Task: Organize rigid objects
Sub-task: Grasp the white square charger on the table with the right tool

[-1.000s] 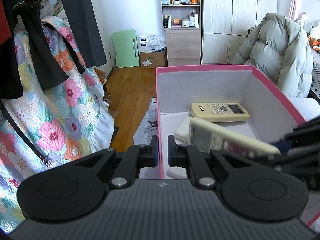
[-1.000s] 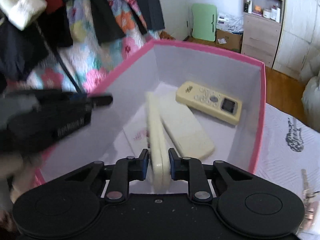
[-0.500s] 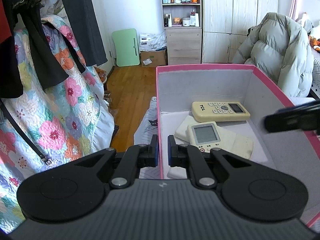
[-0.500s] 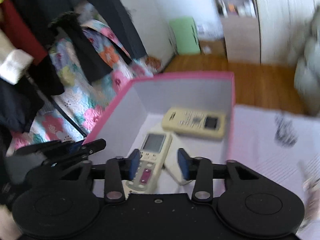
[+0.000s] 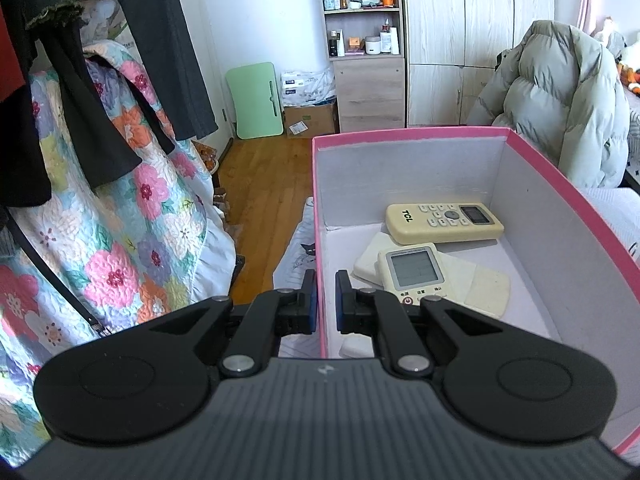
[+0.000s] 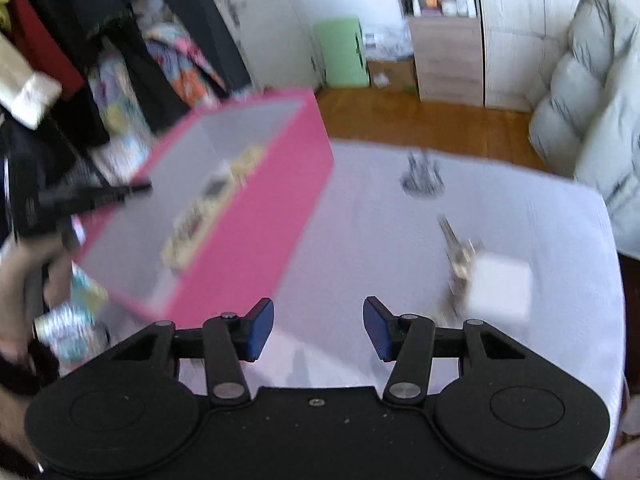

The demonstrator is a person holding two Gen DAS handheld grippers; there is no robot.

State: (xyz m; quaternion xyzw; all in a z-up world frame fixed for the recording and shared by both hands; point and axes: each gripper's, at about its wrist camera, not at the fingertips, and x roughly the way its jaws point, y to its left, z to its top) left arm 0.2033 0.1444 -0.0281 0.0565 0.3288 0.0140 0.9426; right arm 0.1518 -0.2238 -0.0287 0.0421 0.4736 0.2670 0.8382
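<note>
A surface (image 6: 400,248) covered by a white cloth with dark printed figures is seen in the right wrist view, which is blurred. On its left part stands a pink box (image 5: 404,133) with a pale grey inside, open at the top.

Three remote controls are seen lying flat inside the box in the left wrist view. A cream remote marked TCL (image 5: 444,222) lies crosswise near the far wall. A white remote with a large grey screen (image 5: 416,274) lies nearer, face up, on top of a plain white remote (image 5: 476,280) that shows from beneath it on both sides. A small white item (image 5: 356,347) is partly seen at the near wall of the box; what it is cannot be told.

On the cloth to the right of the box, well apart from it, a white square block (image 6: 500,286) is seen with a bunch of metal keys (image 6: 456,252) just beside it; whether they touch cannot be told because of the blur.

The left tongs (image 5: 326,300) are closed tightly on the near left wall of the box, with one finger outside and one inside the rim. The right tongs (image 6: 318,330) are held above the bare cloth beside the box, with the blue pads (image 6: 260,330) about half apart and nothing between them.
</note>
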